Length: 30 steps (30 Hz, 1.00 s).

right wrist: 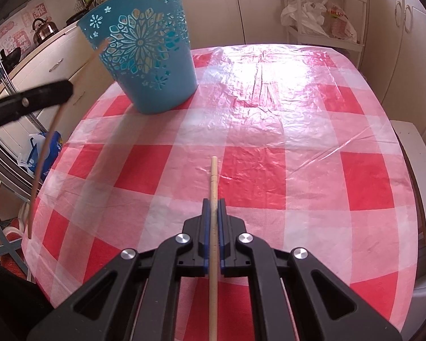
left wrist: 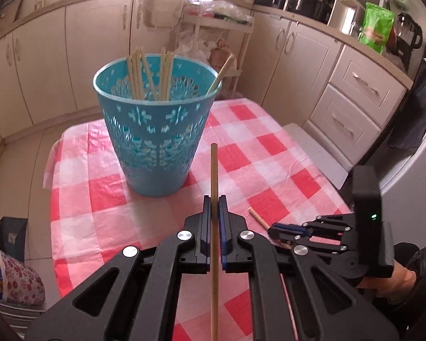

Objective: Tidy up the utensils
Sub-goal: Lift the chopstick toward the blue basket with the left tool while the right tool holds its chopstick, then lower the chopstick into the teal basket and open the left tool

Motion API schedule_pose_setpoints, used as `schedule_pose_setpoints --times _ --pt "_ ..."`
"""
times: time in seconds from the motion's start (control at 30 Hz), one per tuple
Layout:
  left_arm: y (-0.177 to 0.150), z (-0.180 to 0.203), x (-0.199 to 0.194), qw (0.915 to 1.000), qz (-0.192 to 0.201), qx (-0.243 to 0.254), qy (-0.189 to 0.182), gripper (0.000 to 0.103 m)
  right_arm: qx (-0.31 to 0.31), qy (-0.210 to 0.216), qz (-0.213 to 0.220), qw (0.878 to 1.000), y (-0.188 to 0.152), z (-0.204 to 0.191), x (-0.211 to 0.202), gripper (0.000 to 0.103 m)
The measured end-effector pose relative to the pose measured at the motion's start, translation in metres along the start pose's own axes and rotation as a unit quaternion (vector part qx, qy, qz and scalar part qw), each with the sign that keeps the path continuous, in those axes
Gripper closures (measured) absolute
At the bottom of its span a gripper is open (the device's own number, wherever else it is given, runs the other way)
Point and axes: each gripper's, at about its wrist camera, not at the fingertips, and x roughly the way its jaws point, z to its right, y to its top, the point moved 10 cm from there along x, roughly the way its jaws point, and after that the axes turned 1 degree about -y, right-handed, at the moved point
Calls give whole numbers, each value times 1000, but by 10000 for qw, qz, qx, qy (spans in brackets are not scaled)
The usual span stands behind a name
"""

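Observation:
A blue perforated plastic basket (left wrist: pixel 154 130) stands on the red-and-white checked tablecloth (left wrist: pixel 255 153) and holds several wooden chopsticks (left wrist: pixel 144 75). My left gripper (left wrist: pixel 214 201) is shut on a wooden chopstick (left wrist: pixel 213 170) that points forward, a little right of and nearer than the basket. My right gripper (right wrist: pixel 213 203) is shut on another wooden chopstick (right wrist: pixel 213 176), low over the cloth (right wrist: pixel 269 156). The basket also shows in the right wrist view (right wrist: pixel 147 56) at far left. The left gripper and its chopstick (right wrist: pixel 42 153) show there at the left edge. The right gripper (left wrist: pixel 278 231) shows at lower right in the left wrist view.
Kitchen cabinets (left wrist: pixel 352 108) and counters ring the table. A white rack (right wrist: pixel 323 8) with plastic bags stands behind the table's far edge. A white stool (right wrist: pixel 420 170) is by the table's right side. Bags (left wrist: pixel 17 278) sit on the floor at left.

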Motion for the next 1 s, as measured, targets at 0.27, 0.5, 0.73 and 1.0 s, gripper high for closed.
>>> schedule_pose_setpoints --times 0.27,0.5,0.73,1.0 --pt "81 19 -97 9698 2414 190 -293 98 30 -2 27 10000 1 -1 1 97" --pt "139 9 -122 9369 3492 1 144 98 73 22 39 10000 1 0 1 97" --pt "167 -25 -102 9252 3754 -434 355 98 171 141 25 9998 2 0 -1 97" --pt "184 -60 -88 9103 4007 -714 758 98 198 214 42 9996 5 -1 -2 97"
